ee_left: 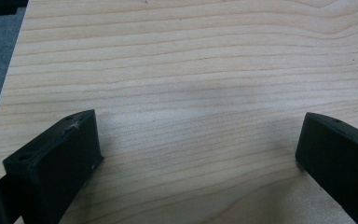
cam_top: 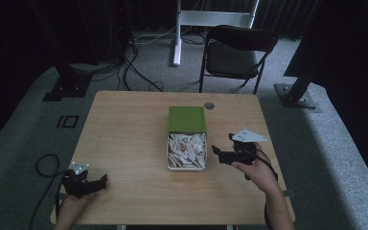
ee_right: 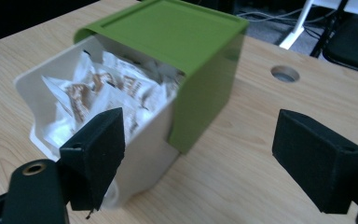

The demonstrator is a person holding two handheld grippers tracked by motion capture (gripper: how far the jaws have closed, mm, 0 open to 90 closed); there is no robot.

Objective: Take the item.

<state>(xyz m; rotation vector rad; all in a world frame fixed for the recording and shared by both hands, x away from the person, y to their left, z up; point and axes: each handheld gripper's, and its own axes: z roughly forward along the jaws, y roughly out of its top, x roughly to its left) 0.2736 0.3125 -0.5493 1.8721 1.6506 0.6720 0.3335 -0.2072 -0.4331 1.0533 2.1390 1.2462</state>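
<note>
At the centre of the wooden table (cam_top: 124, 124) sits a white box (cam_top: 187, 165) of wrapped packets, its green lid (cam_top: 187, 119) slid halfway back. Your right gripper (cam_top: 226, 146) hovers just right of it, jaws wide, empty. Your left gripper (cam_top: 99, 183), lower left, is also wide open and empty.

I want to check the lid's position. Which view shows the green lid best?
The right gripper view: the lid is close, slid back so only the far part of the box is covered. The high view shows it small, from above. The left gripper view gives bare table.
</note>
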